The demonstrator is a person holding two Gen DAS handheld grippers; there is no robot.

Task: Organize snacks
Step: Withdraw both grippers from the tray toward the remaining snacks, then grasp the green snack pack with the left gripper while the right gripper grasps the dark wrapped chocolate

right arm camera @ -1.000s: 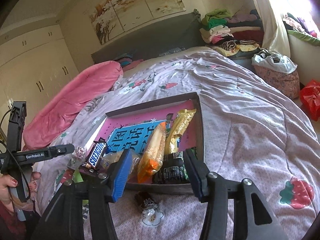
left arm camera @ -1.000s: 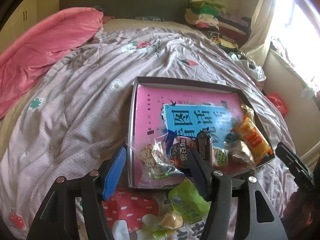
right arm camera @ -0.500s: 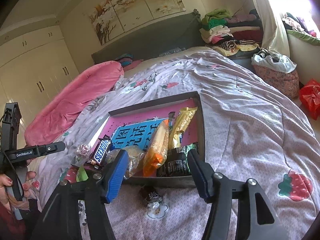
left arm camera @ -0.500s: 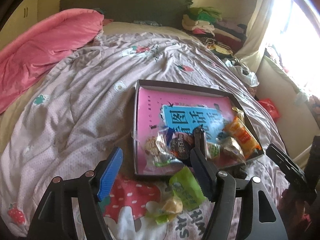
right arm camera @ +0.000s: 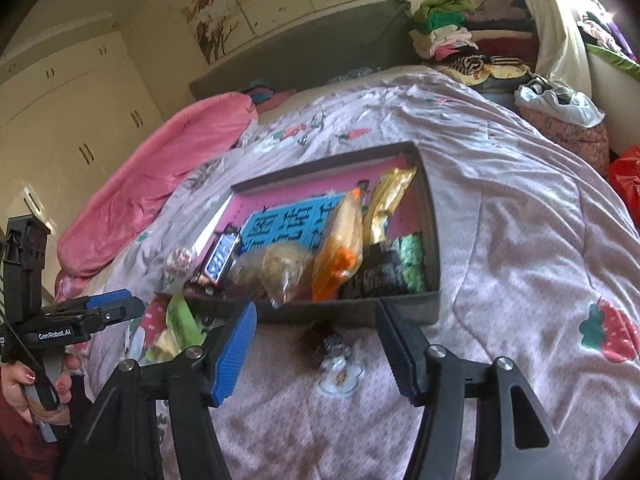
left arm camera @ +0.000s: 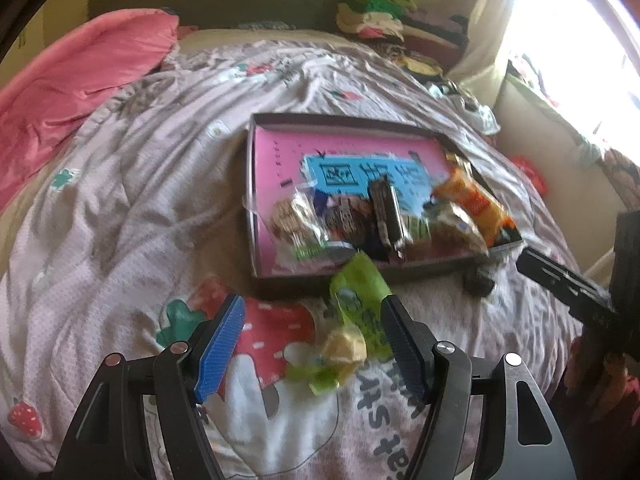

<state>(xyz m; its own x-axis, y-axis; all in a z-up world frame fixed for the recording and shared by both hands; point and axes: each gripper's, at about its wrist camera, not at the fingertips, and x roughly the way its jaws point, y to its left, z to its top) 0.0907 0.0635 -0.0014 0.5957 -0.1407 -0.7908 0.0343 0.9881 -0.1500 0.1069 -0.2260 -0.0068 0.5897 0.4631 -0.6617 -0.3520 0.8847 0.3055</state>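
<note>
Hovering over the bedspread [left arm camera: 120, 208] with the left gripper [left arm camera: 310, 344], blue-padded jaws standing about two-thirds apart and gripping nothing. Framing a green snack packet [left arm camera: 358, 300] and a pale yellow wrapped sweet [left arm camera: 344, 346] between those jaws, both lying on the quilt just in front of the dark tray [left arm camera: 304, 278], pads not pressing on either. Showing the right gripper [right arm camera: 316, 344] likewise empty, jaws roughly half open and angled down at the quilt. Sitting between its fingers, down on the fabric and apart from them, a small dark wrapped candy [right arm camera: 332, 346], just outside the tray's near wall [right arm camera: 360, 314]. Holding plenty already inside the tray: an orange packet [right arm camera: 340, 252], a gold one [right arm camera: 388, 204], a dark bar [left arm camera: 386, 212], clear bags of biscuits [left arm camera: 294, 220], all crowding the near end on top of a pink and blue book [left arm camera: 352, 164]. Gripping the left tool's handle at the edge of the right view, a hand [right arm camera: 24, 380] with painted nails.
</note>
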